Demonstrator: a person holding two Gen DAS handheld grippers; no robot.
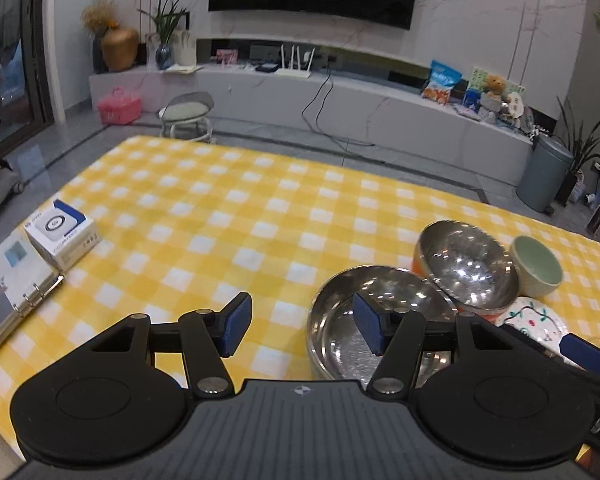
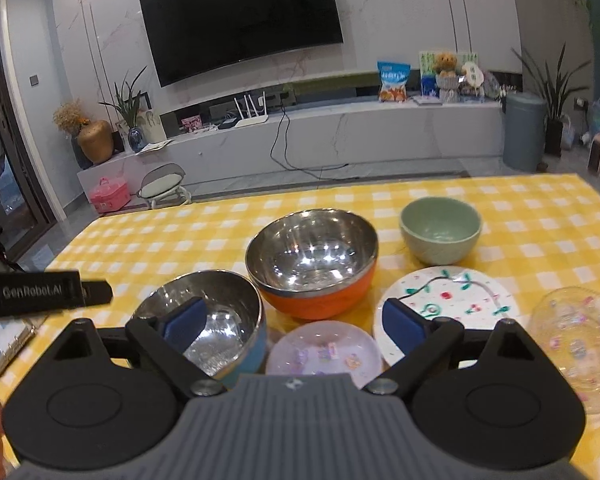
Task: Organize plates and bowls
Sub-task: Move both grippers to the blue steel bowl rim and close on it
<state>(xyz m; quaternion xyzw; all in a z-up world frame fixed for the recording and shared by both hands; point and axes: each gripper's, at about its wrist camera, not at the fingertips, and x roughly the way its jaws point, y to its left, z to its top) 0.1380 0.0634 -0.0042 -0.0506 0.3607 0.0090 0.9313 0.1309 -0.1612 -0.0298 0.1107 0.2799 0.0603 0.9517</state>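
On the yellow checked tablecloth [image 2: 540, 216] stand a steel bowl with a blue outside [image 2: 208, 320], a steel bowl with an orange outside [image 2: 312, 260] and a green bowl [image 2: 440, 232]. A white patterned plate [image 2: 456, 300], a small clear dish with stickers [image 2: 324, 354] and a clear glass bowl [image 2: 576, 336] lie nearer. My right gripper [image 2: 294, 326] is open above the clear dish, gripping nothing. My left gripper [image 1: 302, 328] is open too, its right pad in front of the blue-sided steel bowl [image 1: 340, 320]. The orange bowl [image 1: 468, 268] and green bowl [image 1: 536, 266] sit beyond.
A ring binder [image 1: 16, 300] and a white box [image 1: 62, 234] lie at the table's left edge. Behind the table are a stool [image 1: 188, 114], a pink case [image 1: 118, 106], a low TV cabinet [image 1: 340, 92] and a grey bin [image 1: 544, 174]. The left gripper's black body [image 2: 40, 292] shows in the right wrist view.
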